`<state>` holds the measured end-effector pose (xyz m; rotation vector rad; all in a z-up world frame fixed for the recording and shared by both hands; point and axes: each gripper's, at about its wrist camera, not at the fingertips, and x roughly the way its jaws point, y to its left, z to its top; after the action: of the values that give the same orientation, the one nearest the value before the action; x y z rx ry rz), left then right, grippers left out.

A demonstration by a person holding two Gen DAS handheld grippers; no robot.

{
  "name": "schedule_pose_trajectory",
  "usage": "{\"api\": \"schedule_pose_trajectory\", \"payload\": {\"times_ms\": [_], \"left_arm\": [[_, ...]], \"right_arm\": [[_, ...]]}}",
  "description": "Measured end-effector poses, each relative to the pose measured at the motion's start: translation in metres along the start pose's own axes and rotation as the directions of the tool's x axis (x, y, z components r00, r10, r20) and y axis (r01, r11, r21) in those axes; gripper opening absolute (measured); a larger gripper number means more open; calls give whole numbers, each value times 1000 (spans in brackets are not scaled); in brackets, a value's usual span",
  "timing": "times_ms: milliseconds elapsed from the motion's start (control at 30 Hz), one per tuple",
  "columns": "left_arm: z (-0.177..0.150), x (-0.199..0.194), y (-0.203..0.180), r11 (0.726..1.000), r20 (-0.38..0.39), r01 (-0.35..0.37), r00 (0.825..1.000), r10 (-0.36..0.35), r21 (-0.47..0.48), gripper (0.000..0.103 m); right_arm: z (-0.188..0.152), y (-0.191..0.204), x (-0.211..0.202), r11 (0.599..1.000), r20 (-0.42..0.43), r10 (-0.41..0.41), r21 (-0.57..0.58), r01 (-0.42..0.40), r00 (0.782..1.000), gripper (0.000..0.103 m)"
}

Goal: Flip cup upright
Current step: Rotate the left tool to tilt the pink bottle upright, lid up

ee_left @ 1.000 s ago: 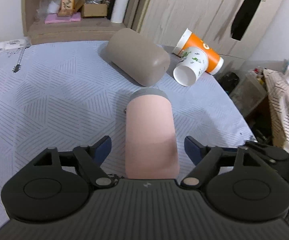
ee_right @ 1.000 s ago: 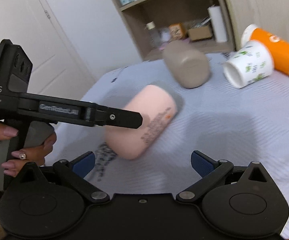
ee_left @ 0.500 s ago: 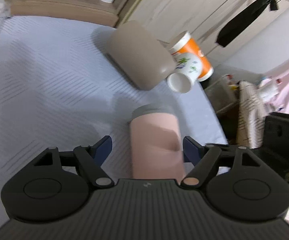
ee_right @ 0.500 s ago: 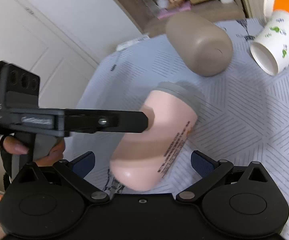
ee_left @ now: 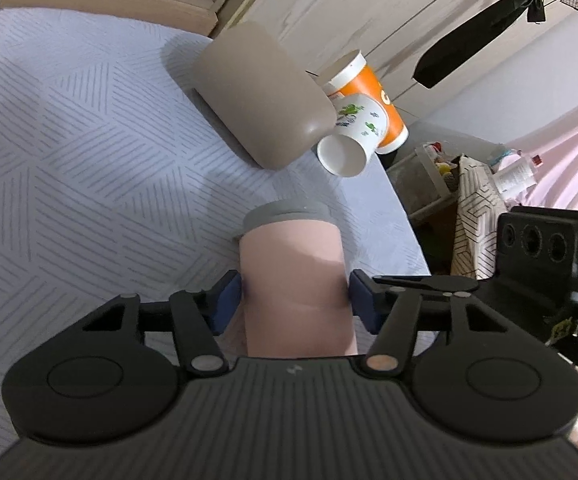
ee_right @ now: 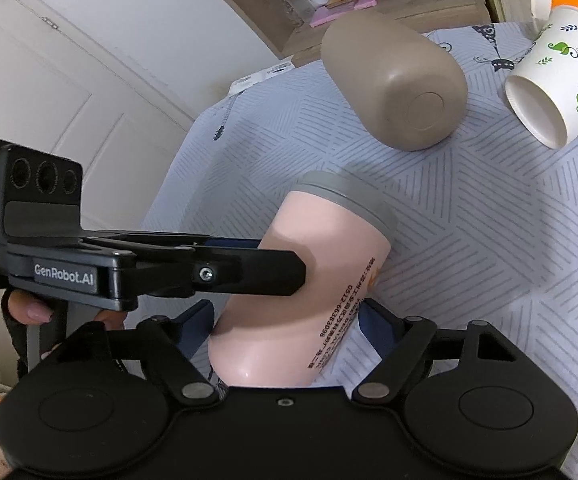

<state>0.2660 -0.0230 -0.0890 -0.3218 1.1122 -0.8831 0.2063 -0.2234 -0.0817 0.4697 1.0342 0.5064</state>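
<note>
Two grippers bracket one pink cup [ee_left: 295, 280], which lies tilted over the patterned cloth [ee_left: 89, 160] with its grey-rimmed end pointing away from both cameras. In the left wrist view, the left gripper [ee_left: 295, 302] has its blue pads [ee_left: 227, 300] pressed against opposite sides of the cup body, pinching it near the closed base; this placement keeps the grey rim ahead of the fingertips and free to swing. In the right wrist view, the right gripper [ee_right: 285, 322] straddles the same cup lower down, with one finger on each side of the base; the fingers sit close to the wall, but contact is hidden by the cup, so whether they clamp it cannot be told. The left gripper crosses this view from the left, its finger laid flat on the cup's side. Judged from the grip, the cup is held by its body so that it can be rotated about the pinch line until the rim faces up. Beyond the fingertips, well apart from the held cup, lie a taupe cup [ee_right: 399, 80] on its side, a white printed paper cup [ee_right: 549, 80] and an orange paper cup [ee_left: 373, 92], the two paper cups touching each other.
</note>
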Motion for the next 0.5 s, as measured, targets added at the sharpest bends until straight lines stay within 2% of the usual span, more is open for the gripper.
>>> {"api": "schedule_pose_trajectory", "payload": {"times_ms": [133,233,500], "left_arm": [[-5,-1,0,1000,15,7,1000,-8,20,58],[-8,-2,5,1000,25,23,999,-23,-11,58],[-20,-13,-8,998,56,6,998,-9,56,58]], "right_arm": [[-3,0,-2,1000,11,6,-18,-5,1000,83],[-6,1,-3,999,27,6,-38,-5,1000,83],[-14,19,-5,990,43,-32,-136,38,999,83]]}}
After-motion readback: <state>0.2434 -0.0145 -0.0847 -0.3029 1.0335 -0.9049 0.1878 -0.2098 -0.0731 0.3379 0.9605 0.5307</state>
